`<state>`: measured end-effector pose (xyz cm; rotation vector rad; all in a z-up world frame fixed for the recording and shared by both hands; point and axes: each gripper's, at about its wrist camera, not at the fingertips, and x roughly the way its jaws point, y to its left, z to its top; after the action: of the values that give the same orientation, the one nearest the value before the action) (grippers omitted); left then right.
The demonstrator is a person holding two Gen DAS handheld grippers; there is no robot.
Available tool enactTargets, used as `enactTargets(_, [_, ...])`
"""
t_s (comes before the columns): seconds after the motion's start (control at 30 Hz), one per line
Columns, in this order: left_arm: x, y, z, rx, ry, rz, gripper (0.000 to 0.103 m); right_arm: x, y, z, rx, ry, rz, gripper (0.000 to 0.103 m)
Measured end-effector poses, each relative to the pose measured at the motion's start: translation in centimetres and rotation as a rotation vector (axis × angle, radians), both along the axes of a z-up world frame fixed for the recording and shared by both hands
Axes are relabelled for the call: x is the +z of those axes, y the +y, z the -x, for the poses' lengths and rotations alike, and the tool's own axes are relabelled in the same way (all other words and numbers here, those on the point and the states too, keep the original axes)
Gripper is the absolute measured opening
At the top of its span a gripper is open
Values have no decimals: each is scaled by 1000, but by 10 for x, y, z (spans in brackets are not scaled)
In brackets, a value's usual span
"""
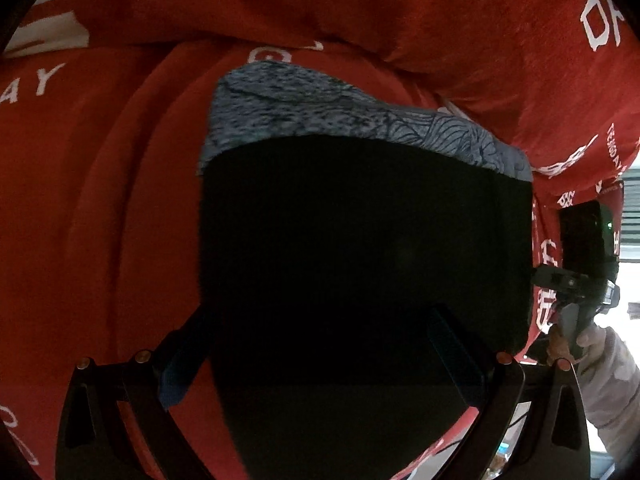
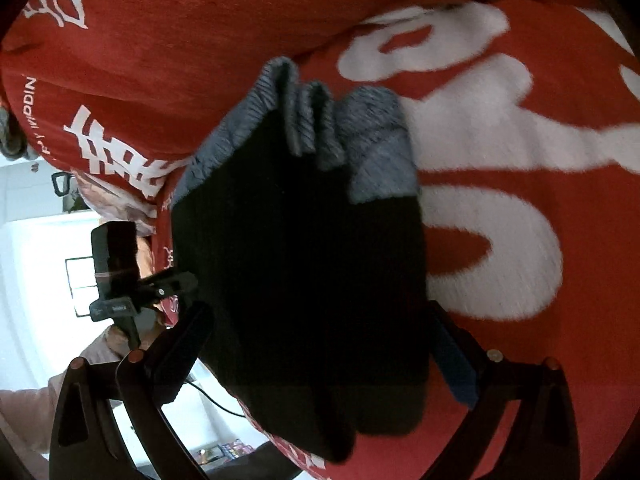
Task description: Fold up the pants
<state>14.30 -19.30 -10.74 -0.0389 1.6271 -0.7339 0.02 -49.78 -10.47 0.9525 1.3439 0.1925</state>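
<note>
The pants (image 1: pixel 360 256) are dark, nearly black, with a grey patterned band (image 1: pixel 320 112) along the far edge. In the left wrist view they fill the space between my left gripper's (image 1: pixel 320 360) blue-padded fingers (image 1: pixel 180 368), which stand wide apart. In the right wrist view the same dark pants (image 2: pixel 304 280) with a bunched grey band (image 2: pixel 320 128) lie between my right gripper's (image 2: pixel 320 360) spread fingers (image 2: pixel 456 364). Whether either gripper clamps the cloth is hidden. Each gripper shows in the other's view: the right one (image 1: pixel 576 280) and the left one (image 2: pixel 132 284).
A red blanket with white lettering (image 1: pixel 100 200) covers the surface under the pants and rises in a fold behind them (image 2: pixel 500 140). A bright room with a window (image 2: pixel 40 260) shows past the blanket's edge. A light-sleeved arm (image 1: pixel 612 376) holds the right gripper.
</note>
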Motion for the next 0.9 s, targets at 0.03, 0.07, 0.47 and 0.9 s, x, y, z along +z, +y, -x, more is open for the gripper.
enactTargets(0.03, [2, -1, 3, 3, -7, 10, 89, -2, -1, -2, -21, 15, 13, 90])
enactTargets(0.07, [8, 0, 6, 10, -15, 25, 87, -3, -2, -2, -37, 30, 21, 84])
enactTargets(0.47, [74, 11, 24, -9, -96, 58, 58, 34, -2, 16, -106, -7, -111, 51])
enactTargets(0.9, [53, 66, 99, -29, -121, -162, 76, 38, 60, 92, -64, 111, 57, 55])
